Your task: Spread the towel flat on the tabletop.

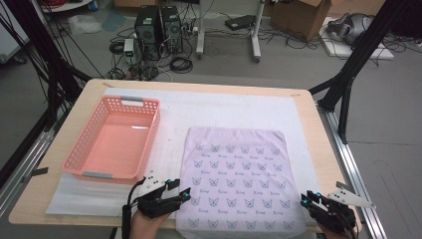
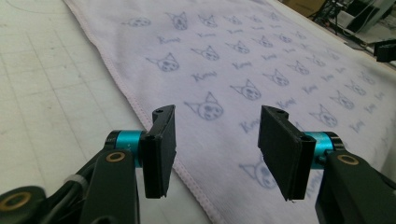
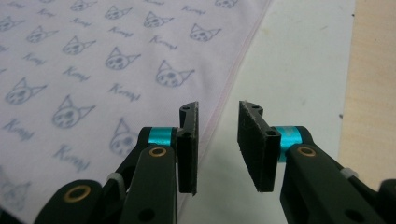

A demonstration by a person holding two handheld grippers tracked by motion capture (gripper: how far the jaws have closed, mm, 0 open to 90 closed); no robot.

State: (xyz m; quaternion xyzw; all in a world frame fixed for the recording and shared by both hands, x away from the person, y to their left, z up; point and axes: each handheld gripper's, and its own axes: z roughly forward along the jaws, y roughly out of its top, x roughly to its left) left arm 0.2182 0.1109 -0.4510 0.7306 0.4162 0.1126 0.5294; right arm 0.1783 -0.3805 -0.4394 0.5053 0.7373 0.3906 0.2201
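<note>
Right now the cloth (image 1: pixel 238 178) — pale lilac, printed with rows of small cat faces and script — lies flat and spread open on the white mat (image 1: pixel 219 112), filling the near right part of the table (image 1: pixel 308 129), its near edge reaching the table's front edge. In the left gripper view the cloth (image 2: pixel 243 60) runs away toward one o'clock, its stitched hem crossing under the jaws from eleven o'clock down to six. In the right gripper view the cloth (image 3: pixel 93 74) covers everything from nine to twelve o'clock, and its hem slants down from one o'clock to pass beneath the gap between the jaws.

At the cloth's near left corner the left gripper (image 1: pixel 180 191) hovers with its tips pointing toward two o'clock over the fabric. Its jaws stand well apart in its own view (image 2: pixel 217 149), nothing between the pads — released, with the hem lying just below them. At the near right corner the right gripper (image 1: pixel 305 198) points toward ten o'clock. Its jaws (image 3: pixel 217 144) leave a narrower gap, also empty, poised above the hem where cloth meets mat; the pads grip nothing.

Beyond the left gripper, at about eleven o'clock from it, a pink basket (image 1: pixel 115 141) sits on the mat, just beside the cloth's left edge and apart from it.
</note>
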